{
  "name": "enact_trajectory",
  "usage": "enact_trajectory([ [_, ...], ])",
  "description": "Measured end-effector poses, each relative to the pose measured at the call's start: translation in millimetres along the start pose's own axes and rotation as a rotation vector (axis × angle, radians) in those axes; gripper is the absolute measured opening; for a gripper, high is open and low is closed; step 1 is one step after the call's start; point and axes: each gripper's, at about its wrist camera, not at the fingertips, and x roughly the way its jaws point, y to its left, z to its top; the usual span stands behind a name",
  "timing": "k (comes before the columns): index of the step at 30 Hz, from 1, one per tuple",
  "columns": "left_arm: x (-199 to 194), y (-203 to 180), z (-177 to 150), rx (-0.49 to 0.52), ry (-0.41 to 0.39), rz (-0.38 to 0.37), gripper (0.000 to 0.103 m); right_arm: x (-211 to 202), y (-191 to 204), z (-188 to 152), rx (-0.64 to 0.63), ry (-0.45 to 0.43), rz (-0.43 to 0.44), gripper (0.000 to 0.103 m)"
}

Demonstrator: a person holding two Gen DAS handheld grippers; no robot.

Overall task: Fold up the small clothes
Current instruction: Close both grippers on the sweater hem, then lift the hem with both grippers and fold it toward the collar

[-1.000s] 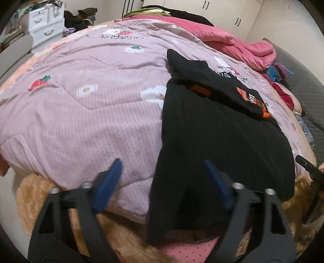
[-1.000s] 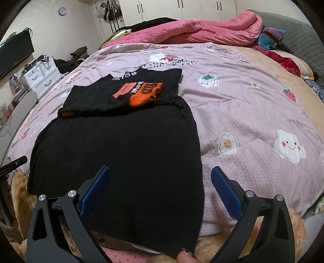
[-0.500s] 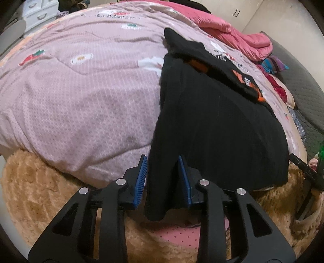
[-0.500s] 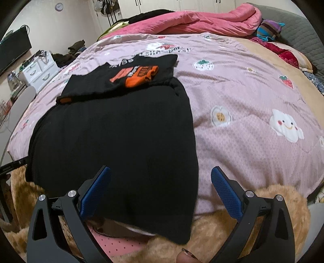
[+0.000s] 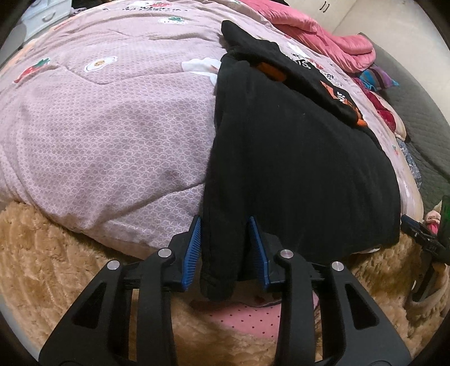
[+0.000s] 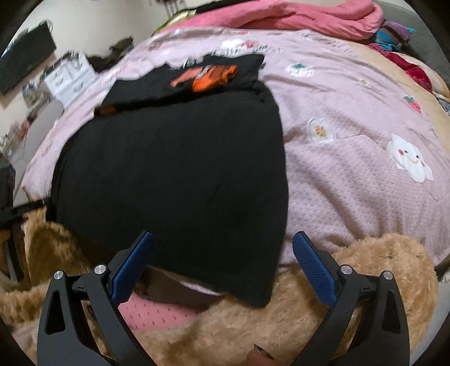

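Observation:
A large black garment [image 5: 295, 169] lies spread flat on the pink quilt [image 5: 112, 126], and its near edge hangs over the side of the bed. My left gripper [image 5: 225, 247] has that garment's bunched near-left corner between its blue pads; the pads rest against the cloth while the jaws are opening slightly. In the right wrist view, my right gripper [image 6: 222, 253] stands wide open over the near-right corner of the black garment [image 6: 174, 174], its pads clear of the cloth. A folded black garment with orange print [image 6: 197, 76] lies at the spread one's far edge.
A tan fluffy blanket [image 5: 56, 267] runs along the bed's near edge, with a pink dotted cloth [image 5: 247, 318] below the grippers. A bunched pink comforter [image 6: 295, 17] lies at the far side. White drawers [image 6: 73, 76] stand beyond the bed on the left.
My left gripper's jaws went from wide open to closed around the black garment's near-left corner. Both grippers sank toward the bed's near edge. The right gripper stayed open.

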Motion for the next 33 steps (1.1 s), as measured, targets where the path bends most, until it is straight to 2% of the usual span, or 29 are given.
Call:
enact_trajectory([
  [4,1.7,-1.2,0.8,0.004,-0.003,-0.002,0.029,13.9,1.6,-0.2,-0.073,0.097,-0.049,0.097],
  [6,2.0,-0.8,0.6,-0.004,-0.007,-0.012,0.031,19.9,1.5,-0.5,-0.103,0.125,-0.078,0.092],
  [8,1.4,0.7,-0.3,-0.012,-0.012,-0.018,0.031,26.2,0.7,-2.2,-0.118,0.142,-0.063,0.081],
  [10,1.4,1.2,-1.0,-0.014,-0.015,-0.021,0.031,29.0,2.0,-4.2,-0.137,0.142,-0.079,0.076],
  [12,1.2,1.5,-1.7,-0.012,-0.018,-0.018,0.031,26.6,5.3,-8.3,-0.16,0.132,-0.06,0.064],
  [13,0.6,1.6,-3.0,-0.008,-0.019,-0.014,0.031,25.6,6.1,-10.9,-0.163,0.128,-0.047,0.053],
  [15,0.2,0.3,-4.3,-0.001,-0.023,-0.004,0.031,23.0,8.0,-15.8,-0.173,0.117,-0.04,0.04],
  [16,0.3,-0.3,-4.6,0.002,-0.023,-0.001,0.031,21.4,7.0,-17.6,-0.175,0.1,-0.019,0.024],
  [17,0.3,-0.9,-4.7,0.003,-0.023,0.001,0.032,18.6,6.9,-18.7,-0.171,0.085,0.001,0.015],
  [20,0.9,-1.9,-3.6,-0.003,-0.02,-0.004,0.032,6.3,2.2,-18.9,-0.146,0.026,0.045,0.01],
  [24,0.3,1.2,-2.4,-0.021,-0.017,-0.013,0.032,-22.4,-9.0,-14.7,-0.063,-0.106,0.196,0.009],
  [26,0.3,0.9,-2.2,-0.021,-0.017,-0.009,0.032,-34.9,-14.0,-10.9,-0.03,-0.165,0.243,0.009],
  [30,0.2,1.3,-0.6,-0.025,-0.008,-0.007,0.033,-50.9,-18.8,4.1,0.018,-0.266,0.297,0.009],
  [33,-0.5,4.4,0.4,-0.057,-0.004,-0.036,0.039,-60.3,-23.1,10.8,0.044,-0.336,0.305,0.009],
])
